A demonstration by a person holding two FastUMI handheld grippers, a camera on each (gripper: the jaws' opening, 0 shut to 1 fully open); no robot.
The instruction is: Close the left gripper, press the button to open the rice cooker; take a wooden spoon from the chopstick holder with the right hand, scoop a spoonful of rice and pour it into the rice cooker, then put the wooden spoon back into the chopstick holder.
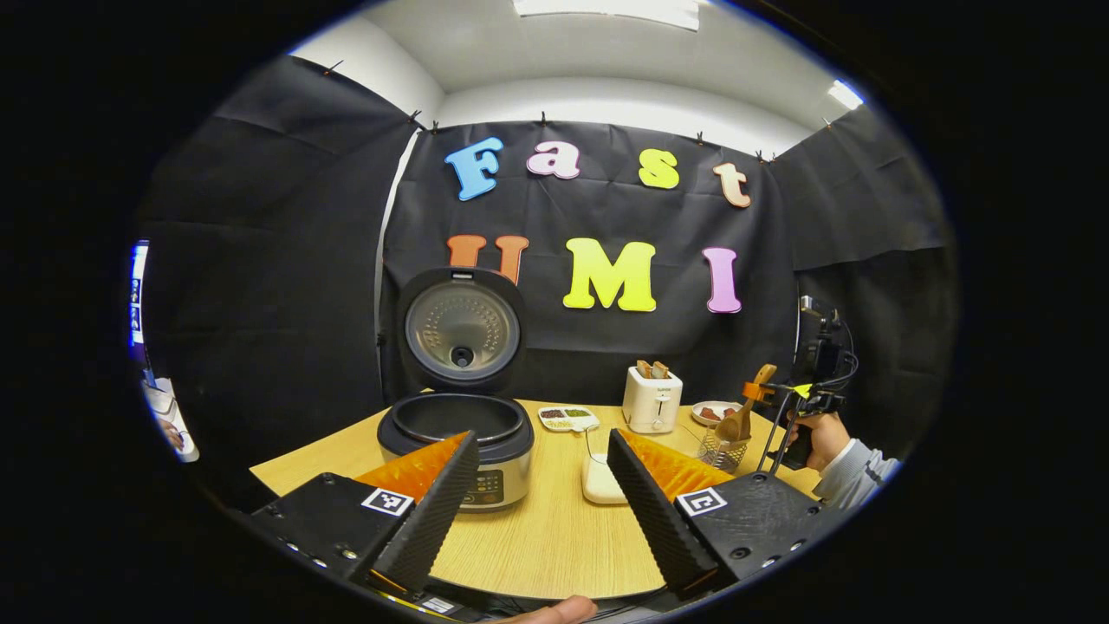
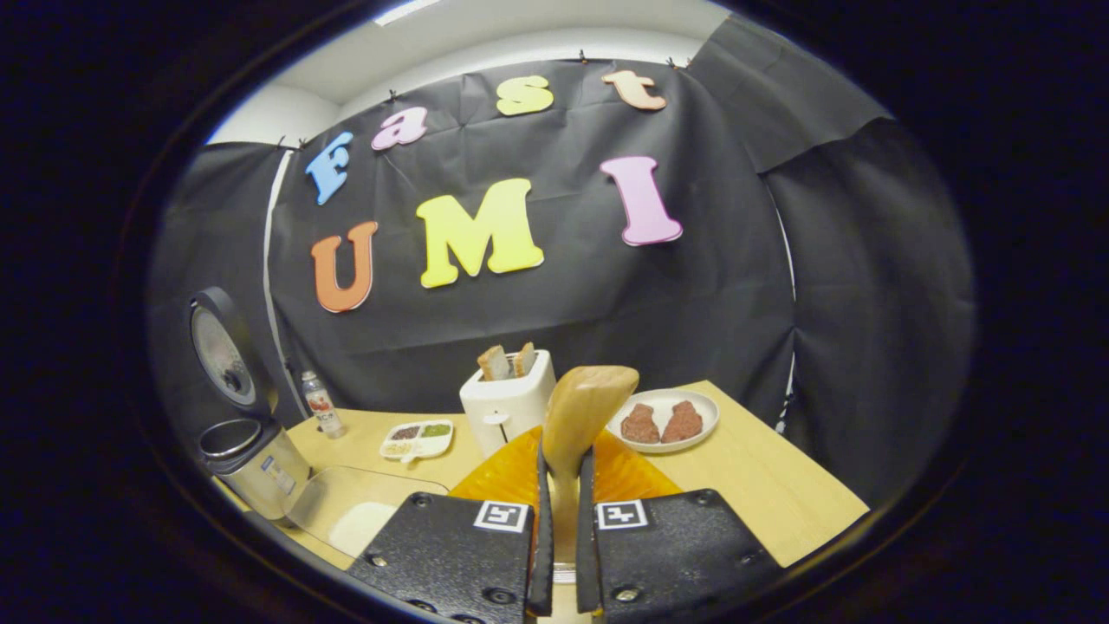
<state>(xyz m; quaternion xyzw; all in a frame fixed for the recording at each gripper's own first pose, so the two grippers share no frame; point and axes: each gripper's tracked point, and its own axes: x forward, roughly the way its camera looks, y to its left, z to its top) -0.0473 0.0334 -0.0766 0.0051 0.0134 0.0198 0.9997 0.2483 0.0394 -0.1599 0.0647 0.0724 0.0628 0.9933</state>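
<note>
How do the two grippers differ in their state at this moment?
The left gripper has its fingers spread apart and holds nothing, while the right gripper is shut on the light wooden spoon. The left gripper points toward the open silver rice cooker; the right gripper is beside the wire chopstick holder. Both are above the pale wooden table.

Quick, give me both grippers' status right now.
Left gripper: open, holding nothing, near the rice cooker.
Right gripper: closed on the wooden spoon.
</note>
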